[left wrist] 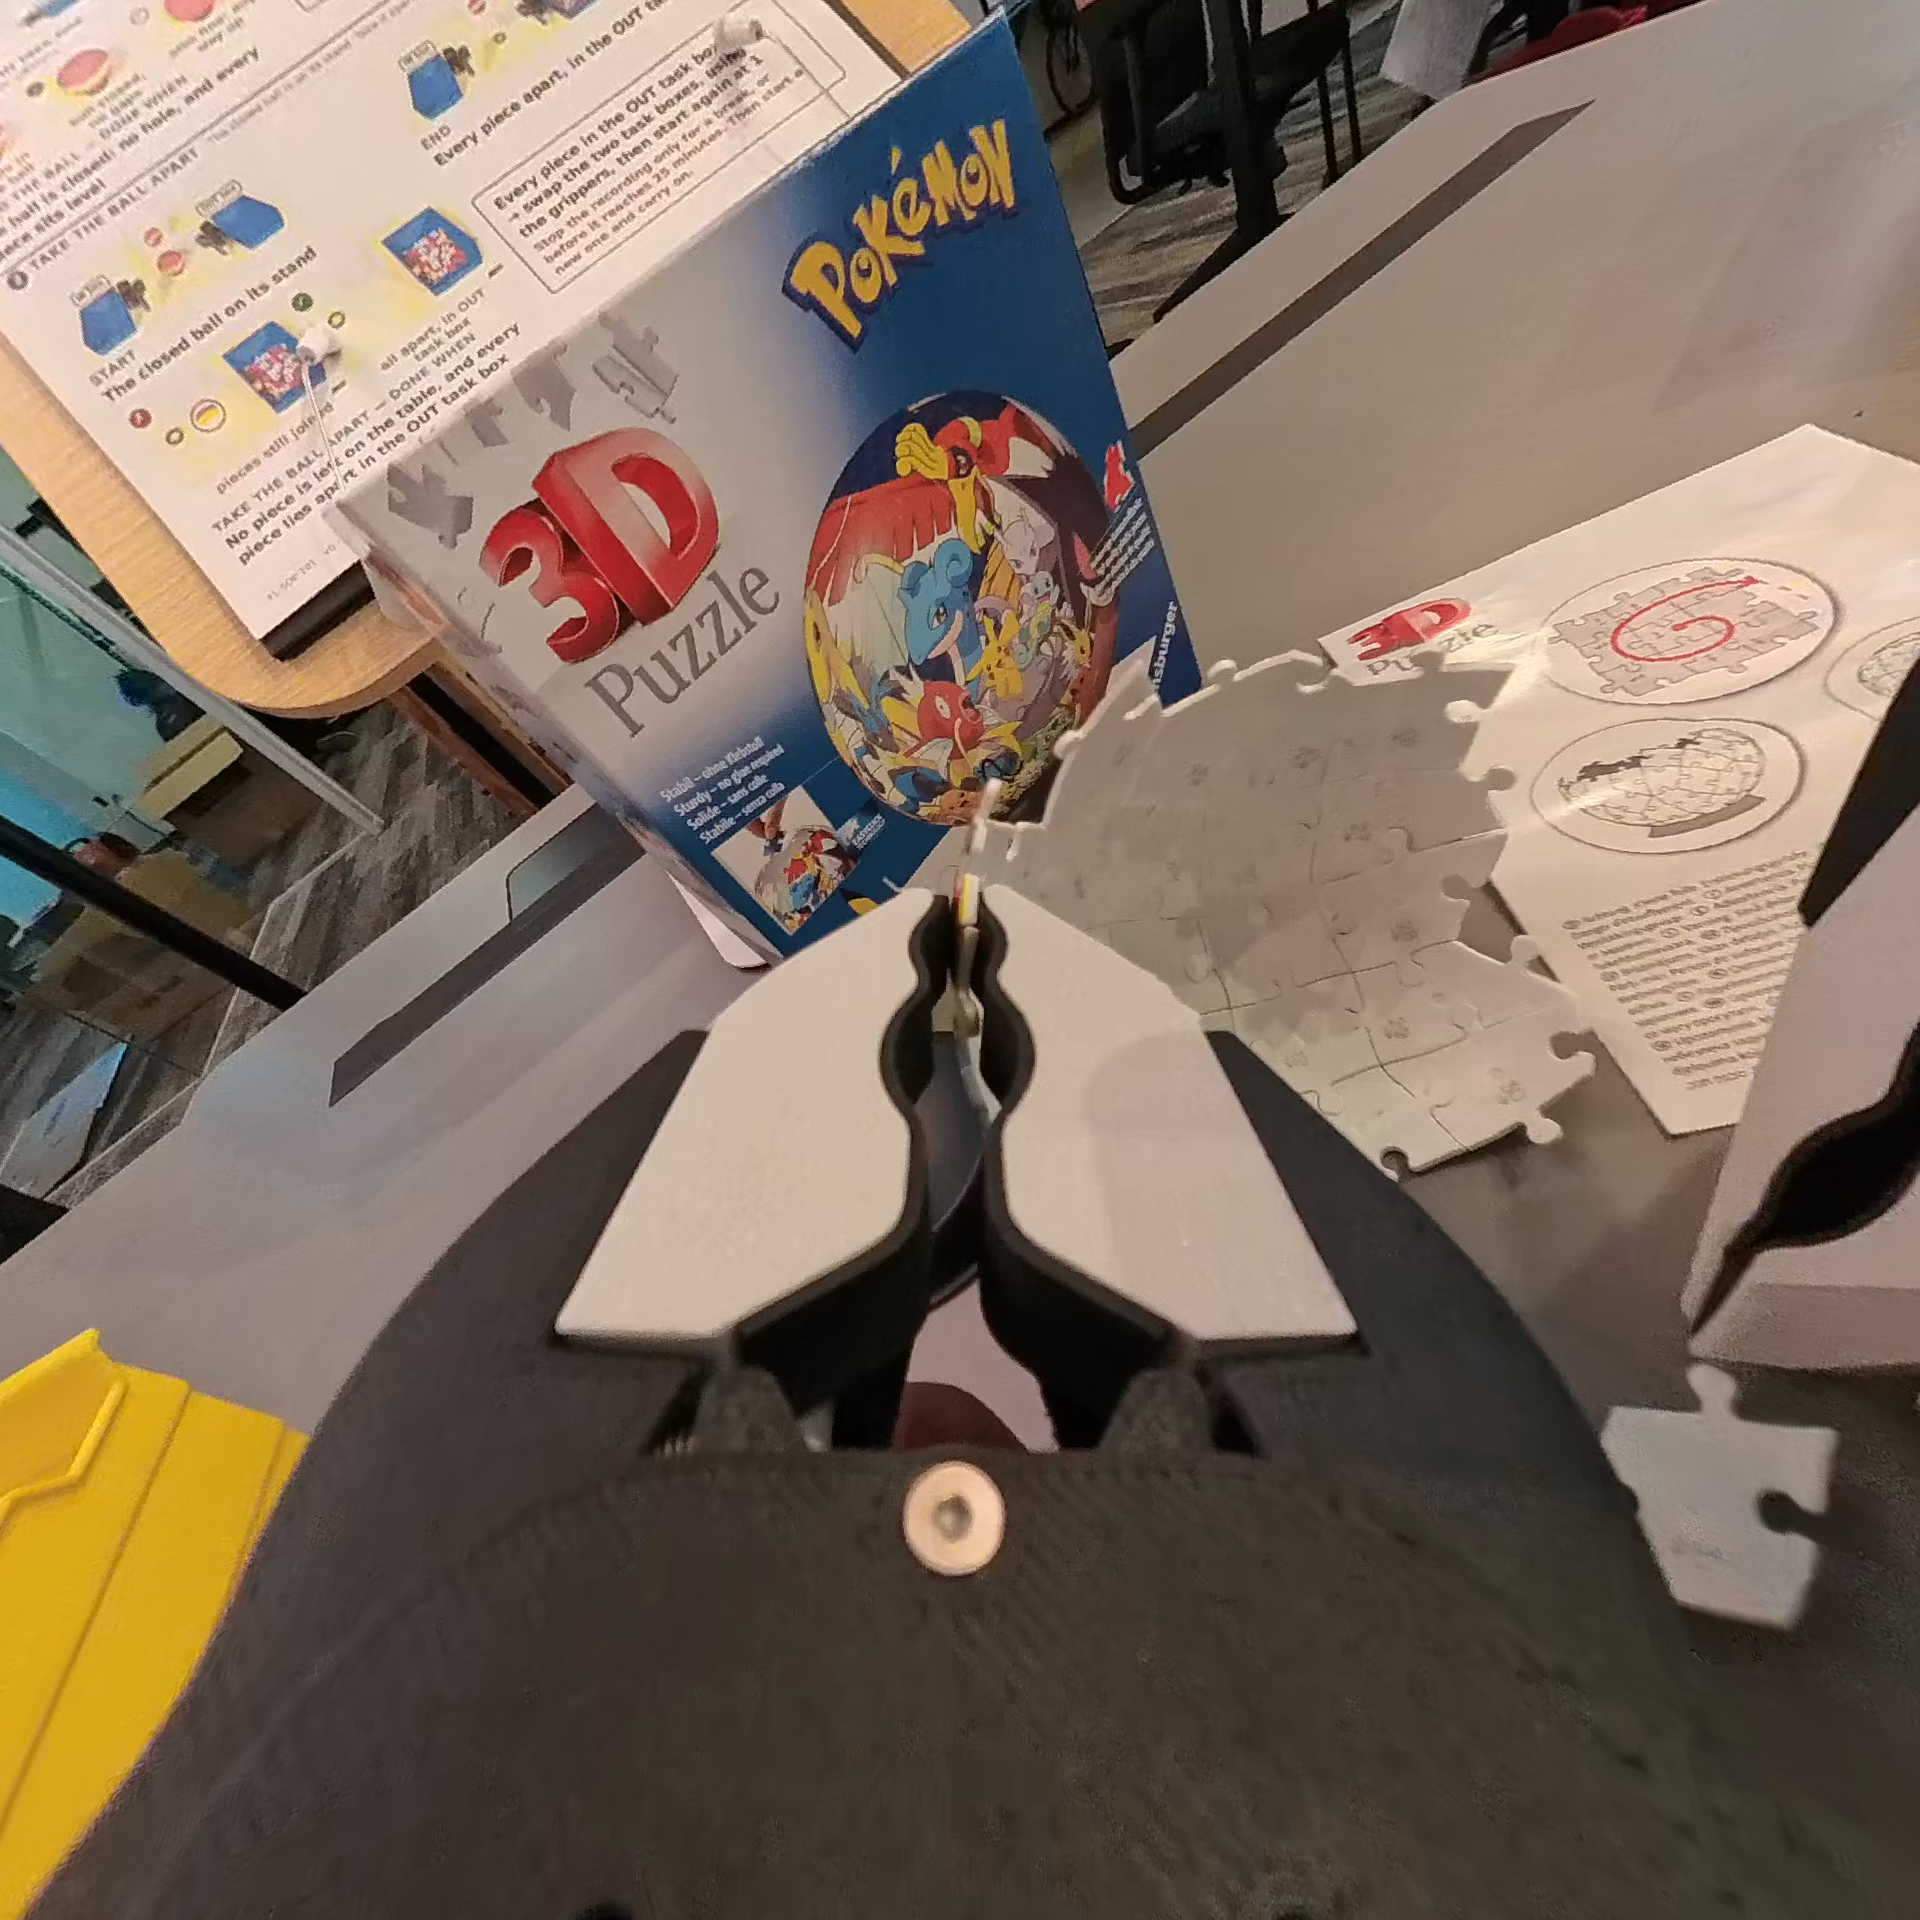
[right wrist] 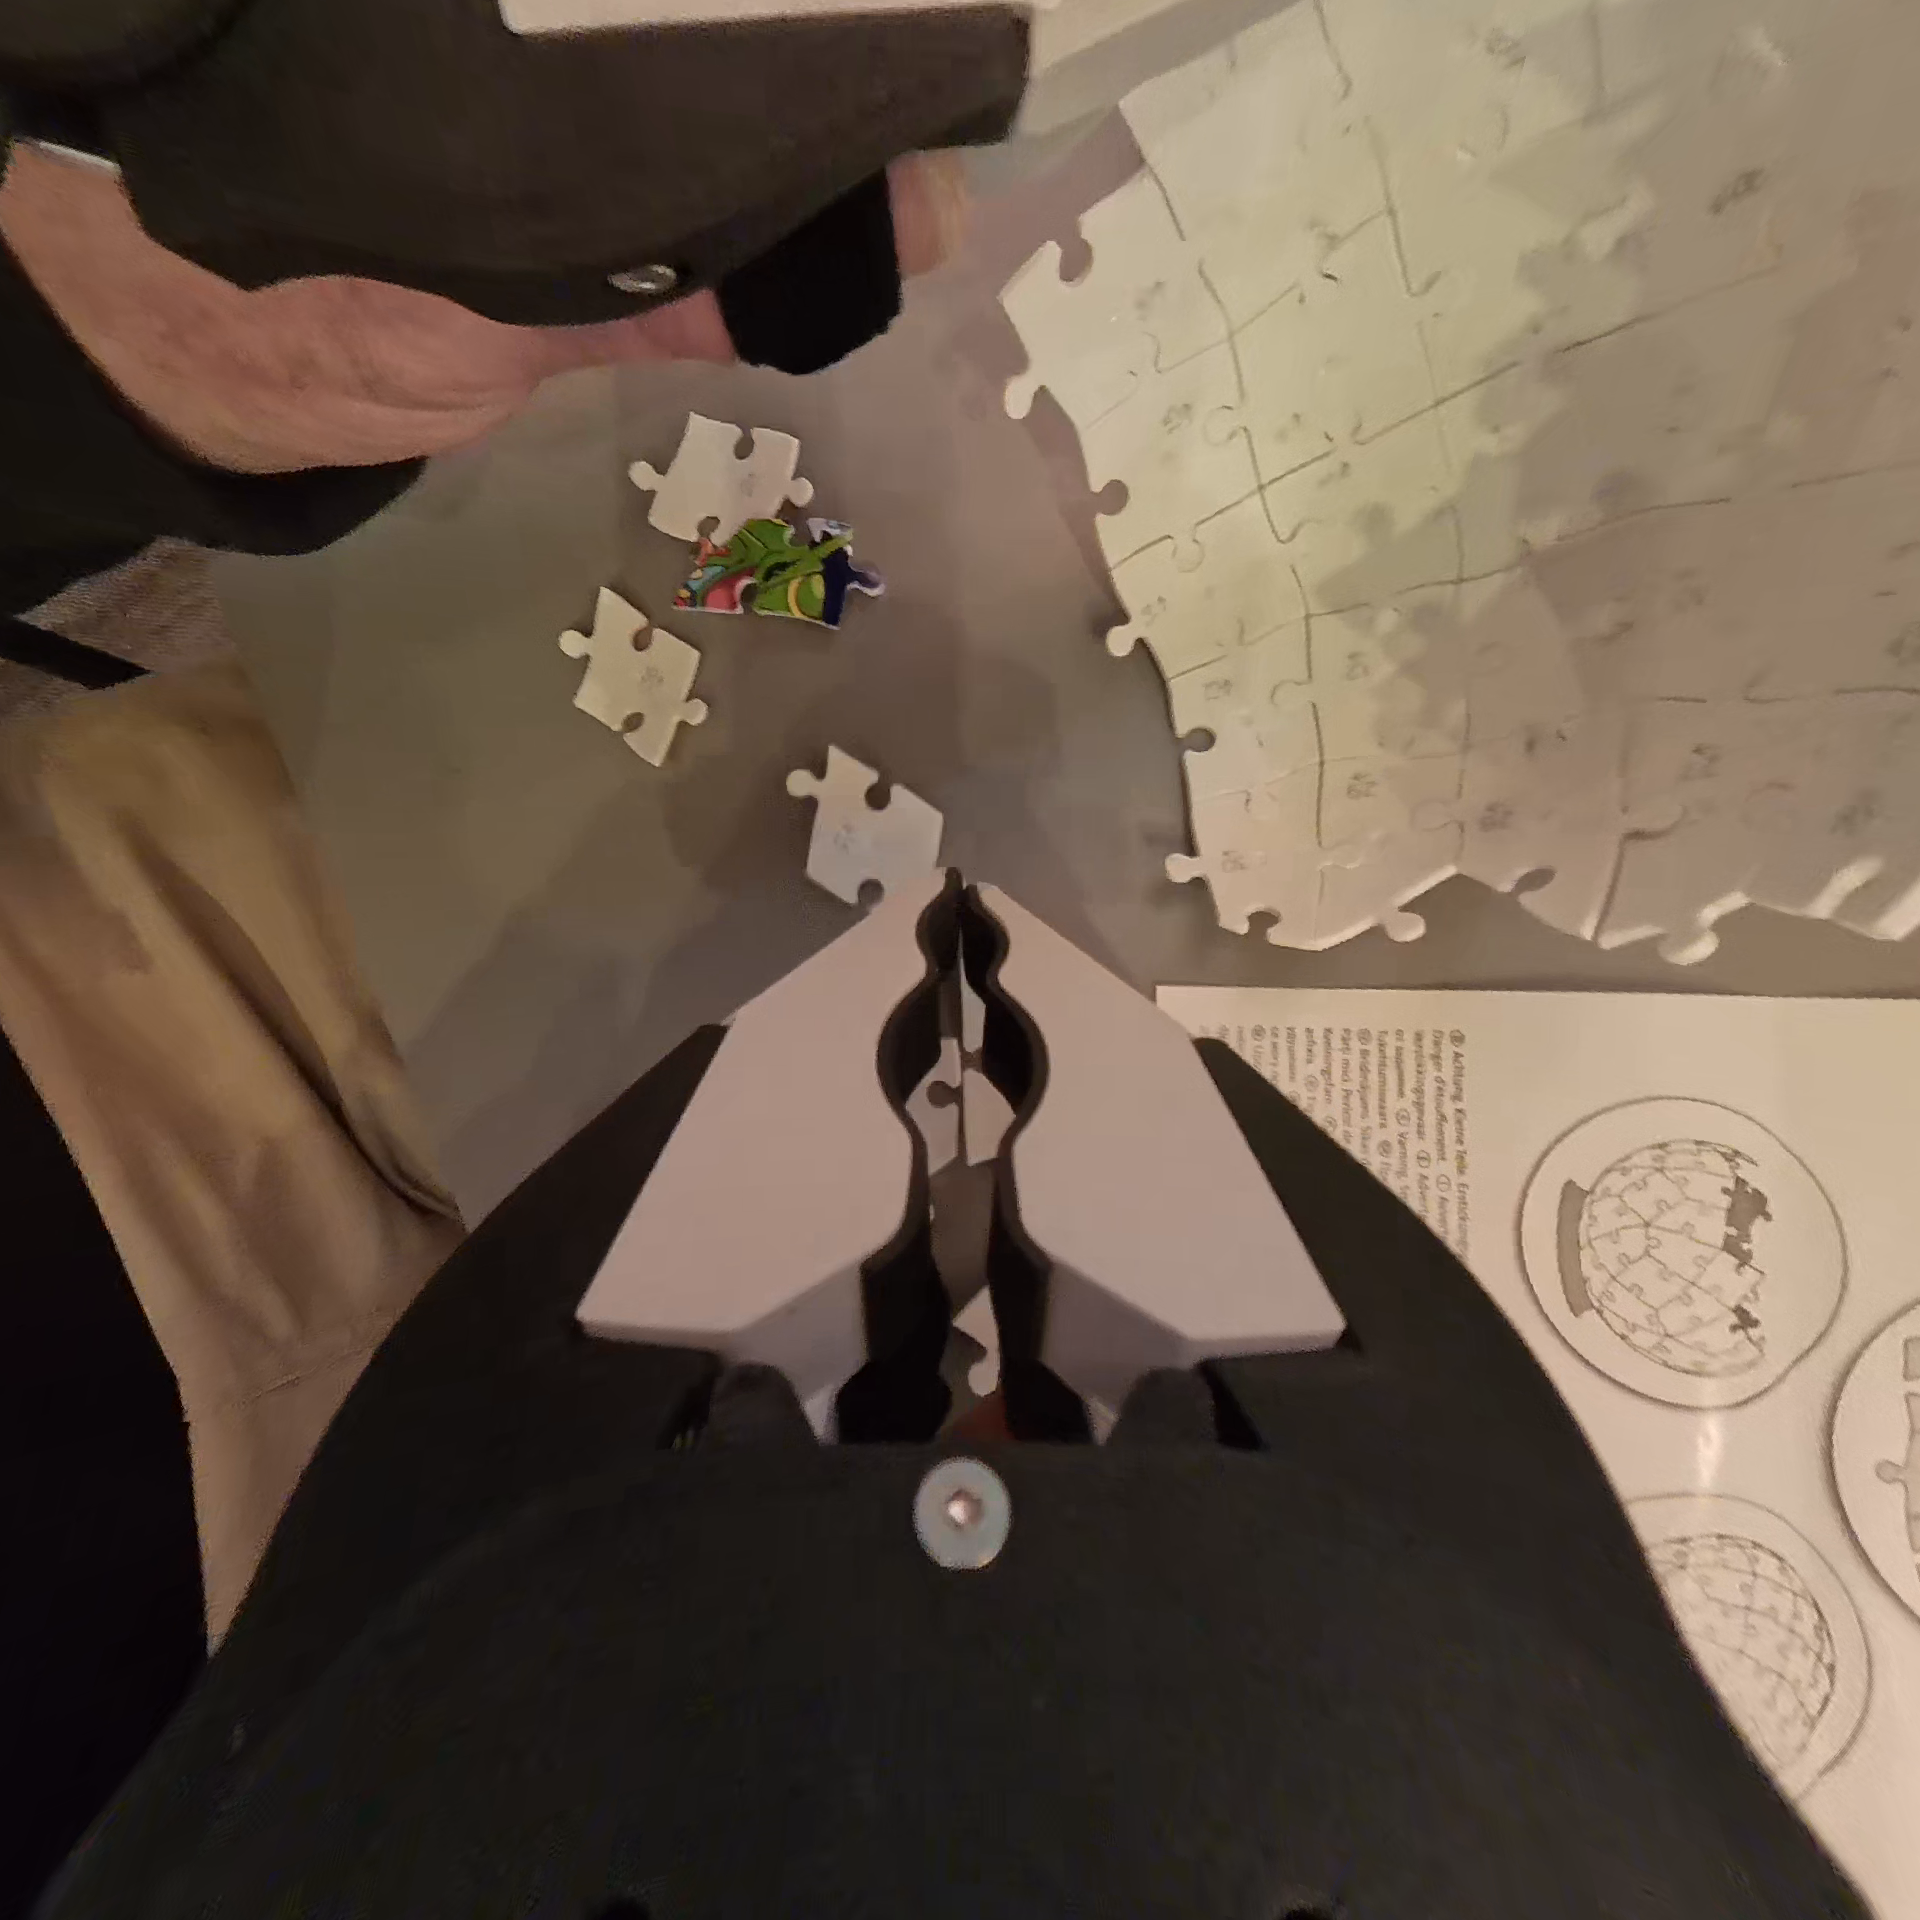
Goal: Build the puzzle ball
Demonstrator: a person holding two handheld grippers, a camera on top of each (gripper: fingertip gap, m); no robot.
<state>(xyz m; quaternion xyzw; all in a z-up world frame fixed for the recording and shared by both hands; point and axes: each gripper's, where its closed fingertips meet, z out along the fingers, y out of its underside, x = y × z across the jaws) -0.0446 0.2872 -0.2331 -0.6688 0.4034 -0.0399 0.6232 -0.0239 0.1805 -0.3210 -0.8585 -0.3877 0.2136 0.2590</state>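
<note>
Grey table (right wrist: 499, 831) – left tool (left wrist: 966, 914) pinches piece (left wrist: 971, 883) edge-on; right tool (right wrist: 958, 904) closed.

Left gripper (left wrist: 964, 914): jaws closed on a thin piece held edge-on at the tips, raised off the worktop. Right gripper (right wrist: 958, 896): jaws closed, tips pointing down near the worktop. Person's hand (right wrist: 312, 343) grips the left gripper's body.
</note>
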